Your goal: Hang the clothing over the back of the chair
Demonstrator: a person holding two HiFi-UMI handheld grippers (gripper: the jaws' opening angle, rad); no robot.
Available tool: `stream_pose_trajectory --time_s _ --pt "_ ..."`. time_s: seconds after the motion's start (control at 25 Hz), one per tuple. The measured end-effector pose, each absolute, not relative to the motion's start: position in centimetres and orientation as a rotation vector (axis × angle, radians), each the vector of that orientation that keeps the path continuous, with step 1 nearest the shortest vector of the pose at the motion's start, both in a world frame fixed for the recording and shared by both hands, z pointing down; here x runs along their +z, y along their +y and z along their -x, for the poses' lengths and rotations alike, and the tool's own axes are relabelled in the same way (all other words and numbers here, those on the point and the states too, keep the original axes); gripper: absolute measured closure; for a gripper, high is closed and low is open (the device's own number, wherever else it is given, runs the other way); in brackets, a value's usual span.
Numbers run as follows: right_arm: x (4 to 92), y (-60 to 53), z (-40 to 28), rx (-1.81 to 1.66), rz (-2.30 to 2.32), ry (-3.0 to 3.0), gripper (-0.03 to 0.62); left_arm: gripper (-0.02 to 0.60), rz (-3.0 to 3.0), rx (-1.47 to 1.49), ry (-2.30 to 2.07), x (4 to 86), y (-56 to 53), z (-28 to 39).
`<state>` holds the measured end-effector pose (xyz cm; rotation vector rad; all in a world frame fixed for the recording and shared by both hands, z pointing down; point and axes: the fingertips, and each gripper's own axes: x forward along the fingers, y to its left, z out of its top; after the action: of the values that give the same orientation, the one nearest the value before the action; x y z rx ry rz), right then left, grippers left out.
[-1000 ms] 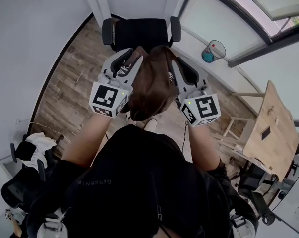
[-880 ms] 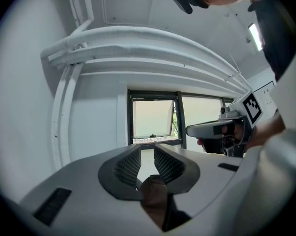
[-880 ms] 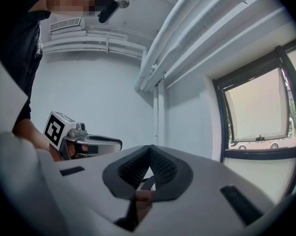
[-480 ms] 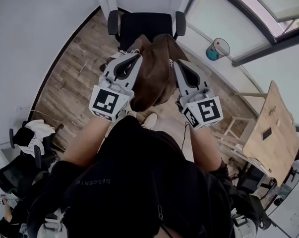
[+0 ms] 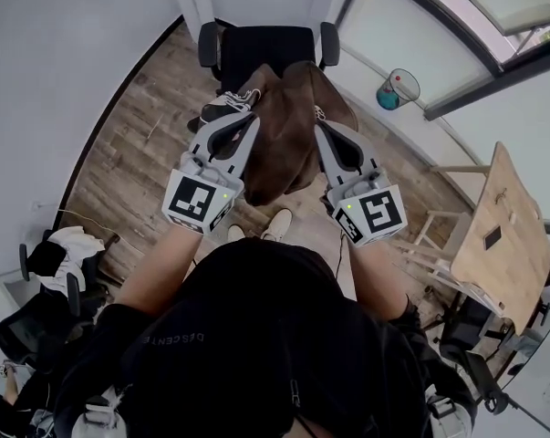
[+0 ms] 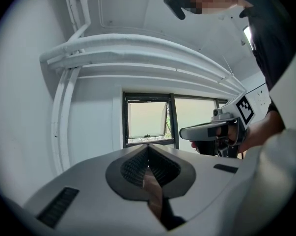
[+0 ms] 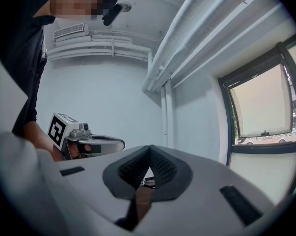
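A brown garment (image 5: 284, 126) hangs between my two grippers, held up in front of a black office chair (image 5: 264, 51). My left gripper (image 5: 253, 115) is shut on the garment's left edge, and a strip of brown cloth (image 6: 152, 193) shows pinched between its pads. My right gripper (image 5: 316, 121) is shut on the garment's right edge, where brown fabric (image 7: 140, 200) also shows under its closed jaws. Both grippers point level toward the chair's back. The garment's lower part droops over the wood floor, short of the chair.
A white wall stands to the left and windows to the right. A teal bin (image 5: 388, 94) sits by the window. A wooden table (image 5: 498, 245) is at right, and another chair with white cloth (image 5: 60, 263) at lower left. My shoes (image 5: 276, 224) stand on the floor below.
Both grippers have carried the garment forward toward the black chair. Their jaws have closed tight on the cloth, and the garment now spreads wider between them.
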<state>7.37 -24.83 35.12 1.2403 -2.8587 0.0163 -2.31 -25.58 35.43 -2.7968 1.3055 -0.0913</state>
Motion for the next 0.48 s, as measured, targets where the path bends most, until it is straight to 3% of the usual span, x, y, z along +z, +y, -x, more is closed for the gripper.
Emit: stream_pose_trajectory --time_s 0.48 --pt "34.9 -22.0 -6.2 0.008 -1.355 -2.79 0.588 0.563 2.796 -0.032 1.219 34.1 -22.8 3.8"
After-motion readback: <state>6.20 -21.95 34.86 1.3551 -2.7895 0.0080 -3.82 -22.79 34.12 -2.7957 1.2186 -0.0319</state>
